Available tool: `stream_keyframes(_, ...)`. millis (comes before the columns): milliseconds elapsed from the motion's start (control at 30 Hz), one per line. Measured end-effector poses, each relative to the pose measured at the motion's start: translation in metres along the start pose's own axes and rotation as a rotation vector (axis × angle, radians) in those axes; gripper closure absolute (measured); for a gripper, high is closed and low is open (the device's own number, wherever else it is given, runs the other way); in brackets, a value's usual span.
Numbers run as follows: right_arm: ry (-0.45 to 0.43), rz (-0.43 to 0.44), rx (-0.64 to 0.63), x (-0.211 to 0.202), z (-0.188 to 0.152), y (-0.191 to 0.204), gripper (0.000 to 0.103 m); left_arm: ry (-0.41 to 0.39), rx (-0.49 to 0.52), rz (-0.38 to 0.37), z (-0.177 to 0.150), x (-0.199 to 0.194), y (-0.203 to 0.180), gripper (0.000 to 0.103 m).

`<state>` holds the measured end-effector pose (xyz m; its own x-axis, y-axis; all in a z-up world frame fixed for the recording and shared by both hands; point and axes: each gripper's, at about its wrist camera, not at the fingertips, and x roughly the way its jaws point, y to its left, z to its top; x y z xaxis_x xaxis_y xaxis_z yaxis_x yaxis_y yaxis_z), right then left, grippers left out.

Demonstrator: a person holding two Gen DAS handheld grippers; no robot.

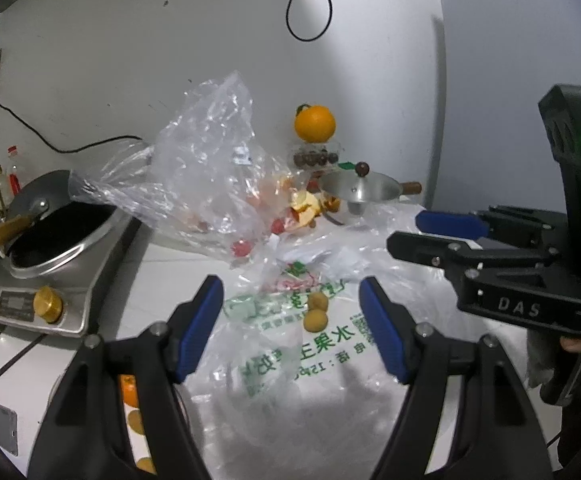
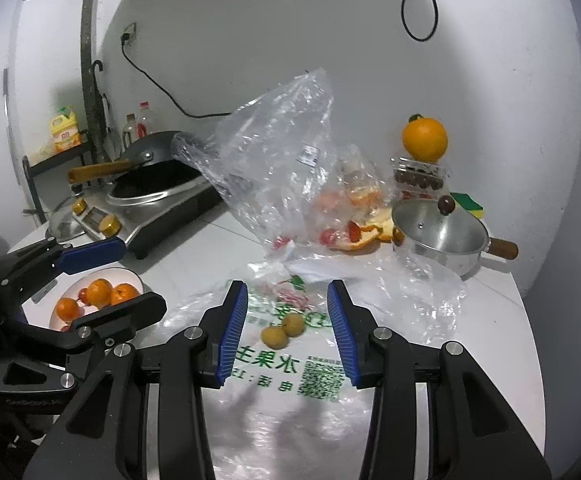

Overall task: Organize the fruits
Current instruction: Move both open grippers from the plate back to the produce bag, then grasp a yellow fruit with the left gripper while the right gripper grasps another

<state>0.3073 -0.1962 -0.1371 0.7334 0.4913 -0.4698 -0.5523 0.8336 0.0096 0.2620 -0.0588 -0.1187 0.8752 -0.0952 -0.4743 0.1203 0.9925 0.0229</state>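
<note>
1. Surface (image 2: 502, 320): white, cluttered. A flat printed plastic bag (image 2: 290, 360) lies across the middle; a crumpled clear bag (image 2: 274, 152) with red fruit and orange peel stands behind it.
2. Progress, as judged: partly done. A plate (image 2: 130, 278) at the left already holds several small oranges (image 2: 99, 292). Still loose: one large orange (image 2: 424, 139) perched on a clear box (image 2: 418, 176) at the back, next to a small steel pot (image 2: 438, 236).
3. Also left: two small yellow-brown fruits (image 2: 283, 330), touching each other, on the printed bag.
4. Left tongs (image 1: 292, 326): moderately open, nothing gripped; the two small fruits sit ahead between the pads, untouched.
5. Right tongs (image 2: 287, 334): narrower gap, empty, aimed at the same pair.
</note>
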Motion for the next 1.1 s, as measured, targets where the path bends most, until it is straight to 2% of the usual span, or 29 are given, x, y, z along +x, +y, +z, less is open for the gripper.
stream_keyframes(333, 0.026, 0.009, 0.025, 0.018, -0.008, -0.028, 0.059, 0.04, 0.029, 0.0, -0.003, 0.039, -0.018, 0.031)
stream_keyframes(567, 0.05, 0.035, 0.043, 0.034, -0.014, -0.045, 0.059, 0.109, 0.028, -0.02, -0.009, 0.072, -0.024, 0.032)
stream_keyframes(767, 0.069, 0.047, 0.051, 0.049, -0.019, -0.056, 0.059, 0.164, 0.03, -0.025, -0.017, 0.1, -0.028, 0.046)
stream_keyframes(1100, 0.098, 0.063, 0.058, 0.068, -0.025, -0.065, 0.059, 0.261, 0.01, -0.039, -0.022, 0.135, -0.029, 0.046)
